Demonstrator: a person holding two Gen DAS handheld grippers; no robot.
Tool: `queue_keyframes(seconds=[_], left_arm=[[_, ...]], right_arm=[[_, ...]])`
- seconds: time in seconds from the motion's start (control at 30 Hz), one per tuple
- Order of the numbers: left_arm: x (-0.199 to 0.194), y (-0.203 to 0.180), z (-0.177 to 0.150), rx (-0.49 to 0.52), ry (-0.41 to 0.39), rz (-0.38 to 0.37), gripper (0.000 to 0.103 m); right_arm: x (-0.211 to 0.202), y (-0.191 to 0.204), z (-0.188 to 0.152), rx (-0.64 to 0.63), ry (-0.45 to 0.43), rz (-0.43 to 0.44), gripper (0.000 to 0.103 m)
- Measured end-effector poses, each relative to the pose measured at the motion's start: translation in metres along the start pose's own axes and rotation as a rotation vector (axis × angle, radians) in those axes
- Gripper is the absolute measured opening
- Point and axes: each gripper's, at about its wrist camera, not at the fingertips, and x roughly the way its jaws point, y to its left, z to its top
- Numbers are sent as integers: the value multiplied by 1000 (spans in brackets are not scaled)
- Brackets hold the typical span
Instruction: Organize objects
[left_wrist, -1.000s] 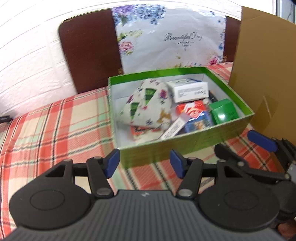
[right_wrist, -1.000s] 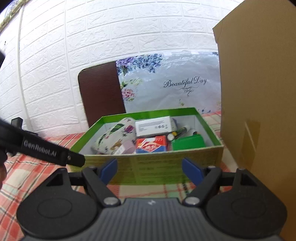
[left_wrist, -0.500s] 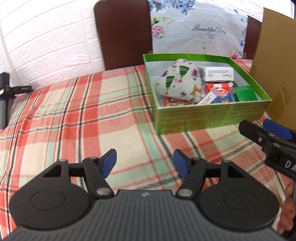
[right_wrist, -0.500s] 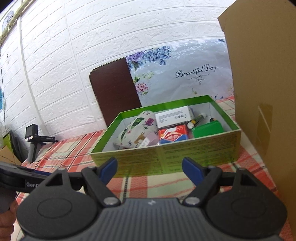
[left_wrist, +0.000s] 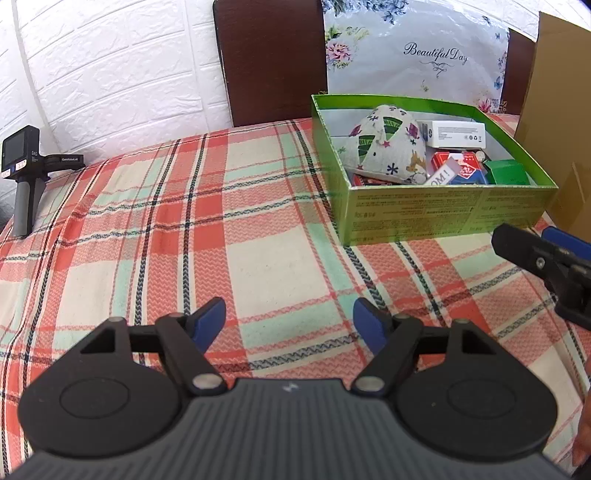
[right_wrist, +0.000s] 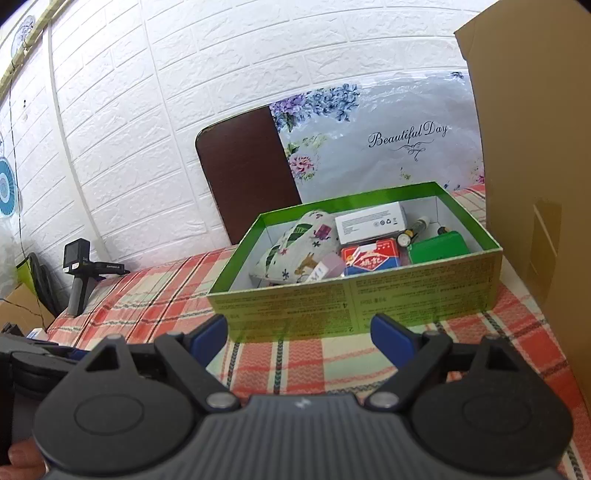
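A green box (left_wrist: 443, 210) (right_wrist: 351, 299) stands on the plaid cloth (left_wrist: 221, 221). Inside lie a patterned fabric pouch (left_wrist: 384, 147) (right_wrist: 299, 247), a white carton (left_wrist: 458, 133) (right_wrist: 373, 221), a red card pack (left_wrist: 458, 164) (right_wrist: 365, 260) and a small green box (left_wrist: 508, 173) (right_wrist: 439, 249). My left gripper (left_wrist: 289, 321) hovers over bare cloth, well short and left of the box, jaws opening with nothing between them. My right gripper (right_wrist: 300, 332) faces the box's front wall, jaws opening and empty. It also shows at the right edge of the left wrist view (left_wrist: 539, 240).
A tall cardboard box (left_wrist: 561, 110) (right_wrist: 535, 147) stands right of the green box. A handheld camera on a grip (left_wrist: 22, 170) (right_wrist: 79, 269) stands at the cloth's far left. Behind are a dark brown board (left_wrist: 273, 59), a floral bag (left_wrist: 417, 55) and the white brick wall.
My left gripper has drawn back and to the left, so the green box now sits farther off at the upper right. Both pairs of jaws have widened. The right gripper has backed off slightly.
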Motion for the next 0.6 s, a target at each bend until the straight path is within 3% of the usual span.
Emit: queue_keyframes(seconds=[0.6], left_arm=[[5, 14, -14, 1, 22, 12, 80]], right_arm=[[8, 20, -15, -2, 79, 36, 88]])
